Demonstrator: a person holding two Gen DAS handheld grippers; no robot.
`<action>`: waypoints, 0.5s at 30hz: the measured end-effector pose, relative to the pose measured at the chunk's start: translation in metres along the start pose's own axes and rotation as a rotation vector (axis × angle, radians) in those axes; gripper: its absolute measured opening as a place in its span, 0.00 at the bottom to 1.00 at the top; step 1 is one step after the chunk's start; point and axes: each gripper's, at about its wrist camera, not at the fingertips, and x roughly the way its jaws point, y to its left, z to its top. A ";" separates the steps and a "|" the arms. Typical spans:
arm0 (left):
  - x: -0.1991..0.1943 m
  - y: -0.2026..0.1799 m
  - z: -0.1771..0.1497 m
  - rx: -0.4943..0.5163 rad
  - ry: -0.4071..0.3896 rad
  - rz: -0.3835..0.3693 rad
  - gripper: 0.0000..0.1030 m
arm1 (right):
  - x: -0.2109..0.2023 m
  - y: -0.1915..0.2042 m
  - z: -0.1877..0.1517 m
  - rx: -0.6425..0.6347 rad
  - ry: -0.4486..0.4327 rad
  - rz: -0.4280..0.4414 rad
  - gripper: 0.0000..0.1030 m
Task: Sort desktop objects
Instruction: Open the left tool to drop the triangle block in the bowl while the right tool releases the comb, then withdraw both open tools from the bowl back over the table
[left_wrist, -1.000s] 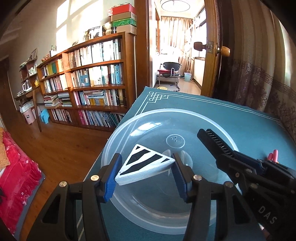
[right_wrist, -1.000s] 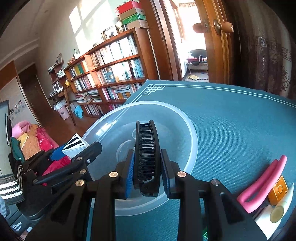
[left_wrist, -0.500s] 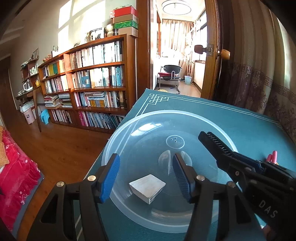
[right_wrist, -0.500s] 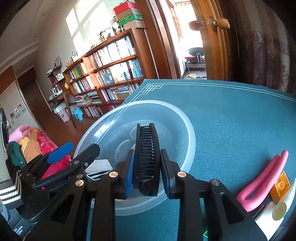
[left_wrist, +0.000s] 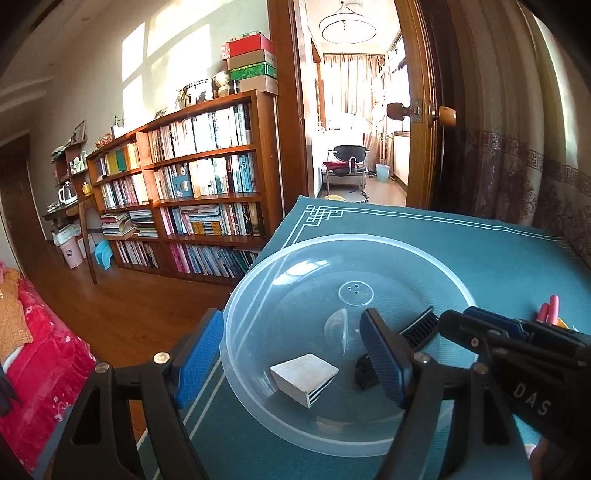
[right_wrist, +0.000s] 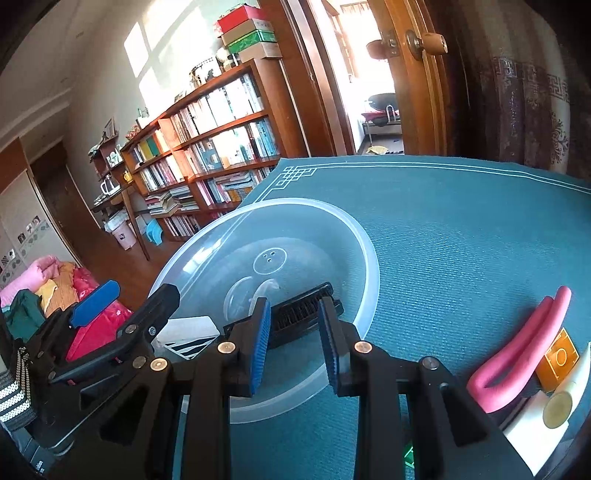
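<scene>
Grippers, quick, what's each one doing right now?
Left gripper: open, holding nothing.
Right gripper: open, black comb released in the bowl.

The only writing that reads clearly is "DAS", in pale capitals on the black body of the right gripper (left_wrist: 458, 328) at the near right of the left wrist view (the book spines on the far bookshelf (left_wrist: 192, 192) are too small to read).

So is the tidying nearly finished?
Partly. The striped box and black comb already lie in the clear bowl. Both grippers, left and right, are open and empty. The pink pliers and orange tile wait on the mat.
</scene>
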 end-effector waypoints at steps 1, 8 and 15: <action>0.000 0.000 0.000 -0.001 -0.002 -0.001 0.78 | 0.000 -0.001 0.000 0.001 0.000 -0.001 0.29; -0.003 -0.005 -0.004 0.006 -0.007 -0.004 0.78 | -0.004 -0.001 -0.002 -0.014 -0.015 -0.014 0.29; -0.005 -0.006 -0.003 0.016 -0.018 -0.001 0.78 | -0.007 -0.001 -0.003 -0.015 -0.025 -0.027 0.33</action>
